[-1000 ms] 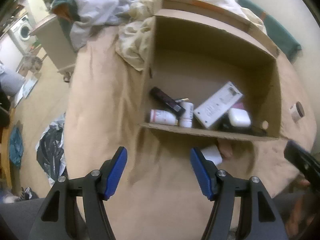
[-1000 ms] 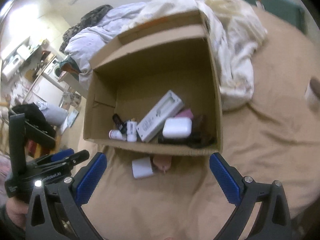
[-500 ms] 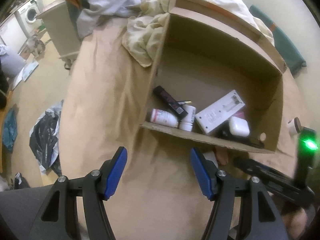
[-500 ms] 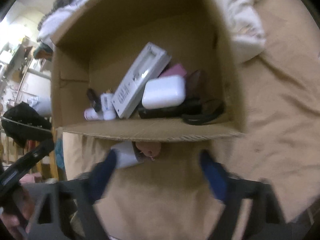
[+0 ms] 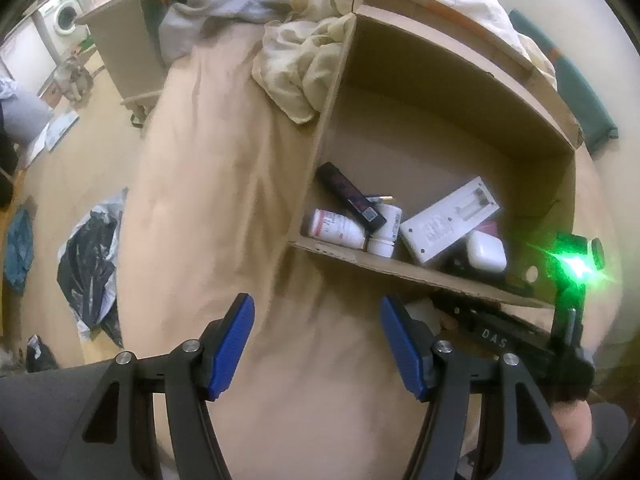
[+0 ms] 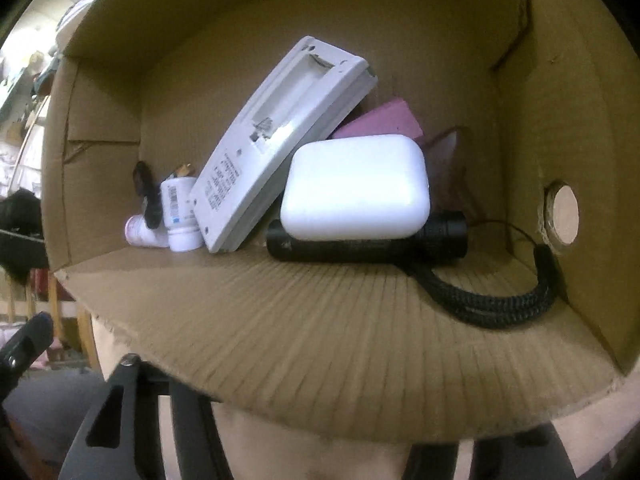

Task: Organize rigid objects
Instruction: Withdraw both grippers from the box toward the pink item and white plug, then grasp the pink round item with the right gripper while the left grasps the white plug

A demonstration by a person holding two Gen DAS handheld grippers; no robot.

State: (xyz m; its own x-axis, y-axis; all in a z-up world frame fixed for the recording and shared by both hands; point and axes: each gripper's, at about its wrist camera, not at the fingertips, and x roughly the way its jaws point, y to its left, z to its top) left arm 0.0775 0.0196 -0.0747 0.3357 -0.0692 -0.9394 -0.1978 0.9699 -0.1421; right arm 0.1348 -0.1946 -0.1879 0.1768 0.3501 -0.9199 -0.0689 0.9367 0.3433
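Note:
A cardboard box [image 5: 448, 120] stands on a tan-sheeted bed. It holds pill bottles [image 5: 338, 229], a black stick [image 5: 349, 196], a white remote [image 5: 448, 218] and a white case [image 5: 486, 250]. In the right wrist view the box's front flap [image 6: 320, 344] fills the frame and hides my right gripper's fingertips, with the white case [image 6: 356, 190] on a black flashlight [image 6: 368, 246], the remote [image 6: 280, 140] and a pink block [image 6: 380, 120] behind. My left gripper [image 5: 316, 346] is open and empty above the sheet before the box. A white object [image 5: 424, 310] lies under the flap.
Crumpled bedding [image 5: 304, 60] lies behind and left of the box. A black bag [image 5: 88, 264] and clutter lie on the floor at left. A washing machine [image 5: 64, 20] stands far left. The right gripper's body [image 5: 520, 340] with a green light reaches under the flap.
My right gripper has pushed forward and low, its fingers passing under the box's front flap. My left gripper has drifted slightly closer, still open.

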